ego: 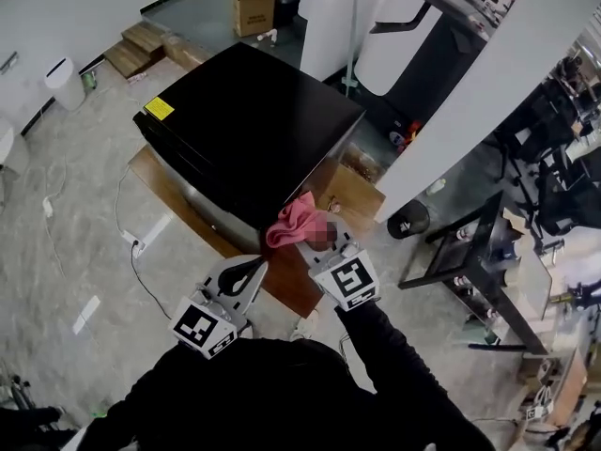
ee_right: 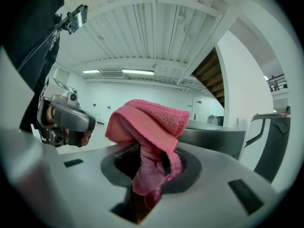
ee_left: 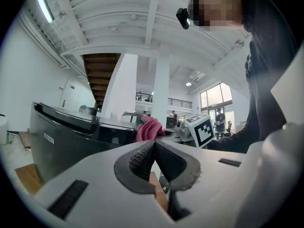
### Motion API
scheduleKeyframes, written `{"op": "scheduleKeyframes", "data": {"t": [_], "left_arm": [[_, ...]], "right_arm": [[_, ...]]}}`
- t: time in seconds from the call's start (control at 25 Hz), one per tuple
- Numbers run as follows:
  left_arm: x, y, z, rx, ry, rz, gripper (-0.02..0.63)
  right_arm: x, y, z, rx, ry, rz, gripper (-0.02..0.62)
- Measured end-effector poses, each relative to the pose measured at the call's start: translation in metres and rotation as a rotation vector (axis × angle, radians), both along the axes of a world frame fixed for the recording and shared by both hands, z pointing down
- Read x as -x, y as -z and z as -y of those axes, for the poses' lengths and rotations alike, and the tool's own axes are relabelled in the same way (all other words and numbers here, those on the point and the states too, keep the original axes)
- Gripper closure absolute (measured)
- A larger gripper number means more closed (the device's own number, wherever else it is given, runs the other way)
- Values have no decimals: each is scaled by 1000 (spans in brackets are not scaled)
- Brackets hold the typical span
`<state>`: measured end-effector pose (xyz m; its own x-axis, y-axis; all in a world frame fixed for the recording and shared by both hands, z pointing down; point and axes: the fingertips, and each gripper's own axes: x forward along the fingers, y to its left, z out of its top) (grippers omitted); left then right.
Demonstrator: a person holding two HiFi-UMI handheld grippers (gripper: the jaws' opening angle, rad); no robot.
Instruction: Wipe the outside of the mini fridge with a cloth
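Observation:
The black mini fridge [ego: 246,118] stands on a low wooden board [ego: 174,195]. A pink cloth [ego: 292,220] is pressed at the fridge's near corner, and my right gripper [ego: 308,242] is shut on it. In the right gripper view the cloth [ee_right: 148,127] bunches out of the jaws of that gripper [ee_right: 149,167], with the fridge top [ee_right: 213,133] just beyond. My left gripper [ego: 248,272] hangs beside it, to the left, short of the fridge's front face. In the left gripper view this gripper [ee_left: 153,151] is shut with nothing in it, and the fridge [ee_left: 66,139] and the cloth [ee_left: 148,127] lie ahead.
A white pillar wall [ego: 488,111] stands close to the fridge's right. A black metal cart [ego: 474,252] is further right. Cables and a power strip [ego: 131,240] lie on the floor at the left. A cardboard box [ego: 254,10], wooden steps [ego: 141,45] and a white bin [ego: 66,83] lie beyond.

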<state>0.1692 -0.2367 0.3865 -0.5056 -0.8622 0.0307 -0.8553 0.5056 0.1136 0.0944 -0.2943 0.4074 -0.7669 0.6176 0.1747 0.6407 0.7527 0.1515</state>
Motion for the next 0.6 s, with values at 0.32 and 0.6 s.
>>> {"op": "scheduleKeyframes", "data": {"t": [0.32, 0.6], "left_arm": [[20, -5, 9, 19, 141, -24, 600], [21, -14, 26, -24, 193, 12, 600]], "right_arm": [[17, -8, 0, 100, 154, 46, 489], [19, -63, 5, 85, 209, 7, 492]]}}
